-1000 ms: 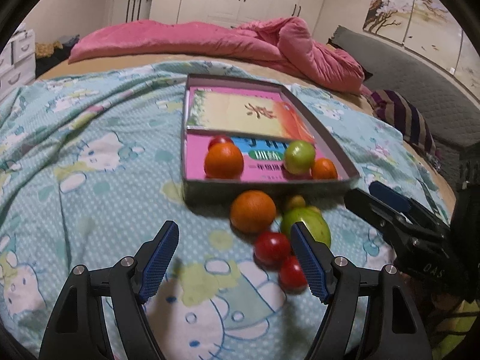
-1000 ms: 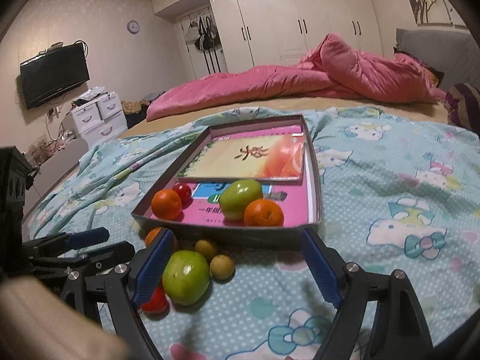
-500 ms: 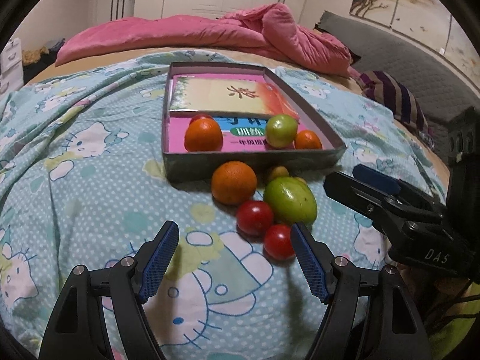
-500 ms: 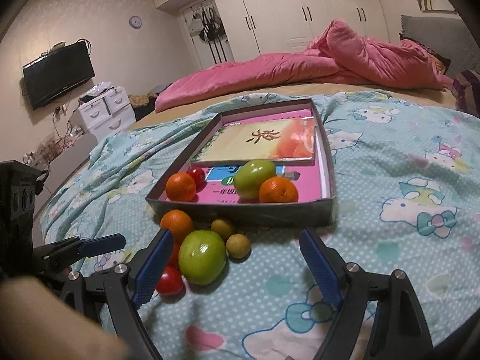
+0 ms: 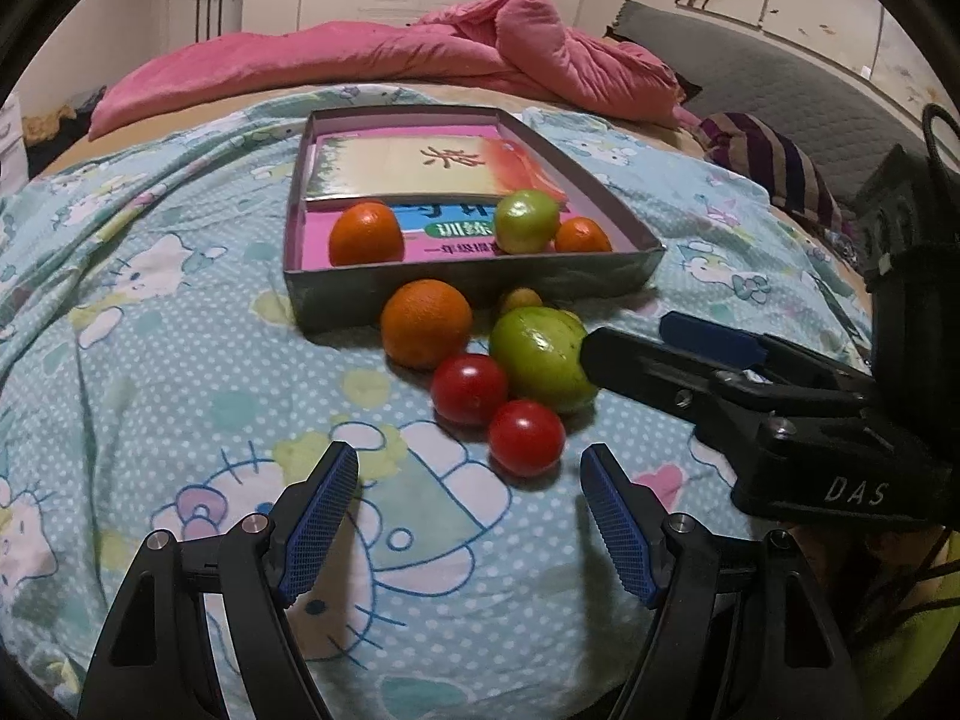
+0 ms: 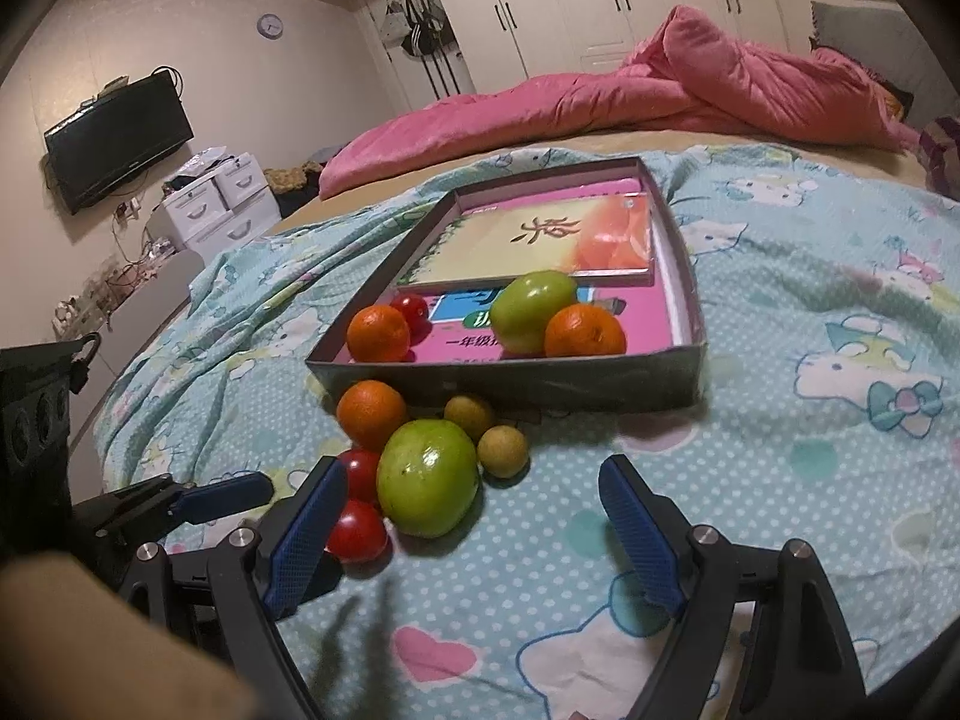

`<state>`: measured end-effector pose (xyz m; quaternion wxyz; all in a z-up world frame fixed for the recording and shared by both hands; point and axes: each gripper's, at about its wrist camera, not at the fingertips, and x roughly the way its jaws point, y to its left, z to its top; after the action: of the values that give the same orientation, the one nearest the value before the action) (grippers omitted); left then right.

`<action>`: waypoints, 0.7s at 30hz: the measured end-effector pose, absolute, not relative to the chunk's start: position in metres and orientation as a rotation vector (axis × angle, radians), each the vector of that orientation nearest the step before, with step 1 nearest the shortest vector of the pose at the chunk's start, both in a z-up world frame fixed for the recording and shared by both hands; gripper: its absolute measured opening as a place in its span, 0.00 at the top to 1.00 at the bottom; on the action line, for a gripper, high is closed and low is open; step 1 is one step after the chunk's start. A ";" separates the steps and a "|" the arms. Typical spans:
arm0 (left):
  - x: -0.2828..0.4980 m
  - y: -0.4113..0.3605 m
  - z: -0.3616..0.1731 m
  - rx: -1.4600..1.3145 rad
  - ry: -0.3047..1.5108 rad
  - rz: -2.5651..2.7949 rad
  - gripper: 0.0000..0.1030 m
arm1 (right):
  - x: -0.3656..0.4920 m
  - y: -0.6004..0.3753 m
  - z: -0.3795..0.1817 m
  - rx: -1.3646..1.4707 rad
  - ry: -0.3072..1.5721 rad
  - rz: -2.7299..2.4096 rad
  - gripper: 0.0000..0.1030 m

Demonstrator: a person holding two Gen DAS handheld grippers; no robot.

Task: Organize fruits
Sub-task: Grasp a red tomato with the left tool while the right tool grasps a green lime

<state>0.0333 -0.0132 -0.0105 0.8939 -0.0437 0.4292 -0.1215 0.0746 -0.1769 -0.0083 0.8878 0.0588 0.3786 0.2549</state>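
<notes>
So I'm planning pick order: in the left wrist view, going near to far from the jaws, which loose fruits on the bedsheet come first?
Nearest round red tomato → second red tomato → large green fruit → big round orange → small yellowish fruit against the grey cardboard box.

Dim indoor light, fisheye-warped edges

The left gripper (image 5: 469,507) hovers with its blue-padded fingers spread wide above the patterned bedsheet (image 5: 150,360), nothing between them. Just ahead and slightly to its right lie two red tomatoes (image 5: 527,437), a large green fruit (image 5: 540,359) and an orange (image 5: 426,323), clustered and touching. Beyond them stands the grey tray (image 5: 480,288) holding more fruit and booklets, while the right gripper (image 5: 708,354) reaches in from the right, near the green fruit.
</notes>
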 end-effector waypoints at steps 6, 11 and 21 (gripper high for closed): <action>0.035 -0.017 -0.013 -0.097 0.897 -0.274 0.30 | 0.076 -0.169 -0.016 0.087 0.836 0.542 0.36; 0.037 -0.018 -0.014 -0.095 0.890 -0.278 0.36 | 0.074 -0.166 -0.017 0.071 0.841 0.553 0.45; 0.042 -0.022 -0.017 -0.095 0.898 -0.299 0.52 | 0.075 -0.161 -0.018 0.075 0.851 0.588 0.58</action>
<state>0.0418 -0.0217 -0.0171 0.8891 -0.0455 0.4321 -0.1442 0.0752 -0.1606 -0.0175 0.8685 0.0357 0.4066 0.2812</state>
